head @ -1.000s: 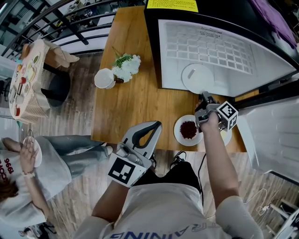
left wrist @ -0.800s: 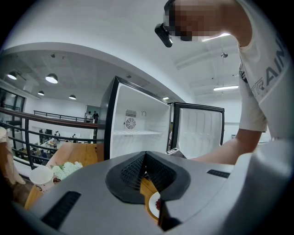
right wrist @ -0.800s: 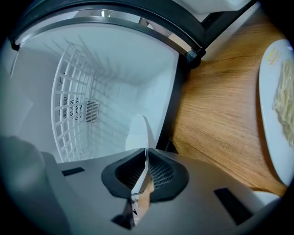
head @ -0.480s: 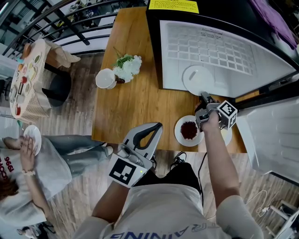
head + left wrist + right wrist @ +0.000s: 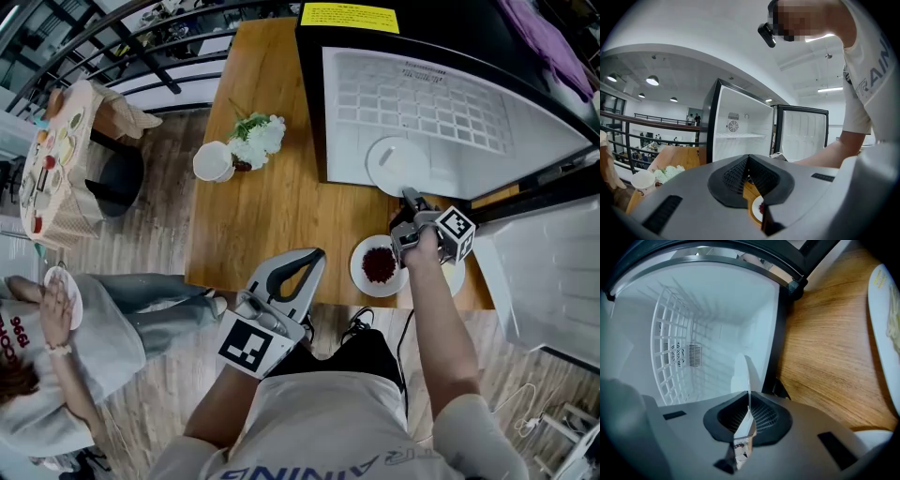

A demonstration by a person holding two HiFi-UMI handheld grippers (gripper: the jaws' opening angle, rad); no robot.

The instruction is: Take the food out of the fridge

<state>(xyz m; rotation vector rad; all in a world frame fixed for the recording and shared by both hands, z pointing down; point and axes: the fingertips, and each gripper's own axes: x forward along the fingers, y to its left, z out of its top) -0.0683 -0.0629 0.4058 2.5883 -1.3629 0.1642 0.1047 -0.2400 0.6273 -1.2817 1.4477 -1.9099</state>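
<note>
From the head view, your right gripper (image 5: 410, 197) reaches into the open fridge (image 5: 450, 103) and meets the near rim of the white plate (image 5: 394, 161) lying on the fridge floor. Whether that plate carries any food I can't make out from here. Your left gripper (image 5: 314, 255) hangs close to your body, over the near edge of the wooden table (image 5: 253, 206). A plate of red food (image 5: 378, 263) sits on the table just beside your right hand.

In your left gripper view, the left gripper (image 5: 747, 159) has its jaws pressed together with nothing between them.

In your right gripper view, the right gripper (image 5: 749, 408) has just been closing, and its jaws now pinch the thin rim of the white plate (image 5: 743, 376), seen edge-on inside the fridge.
</note>
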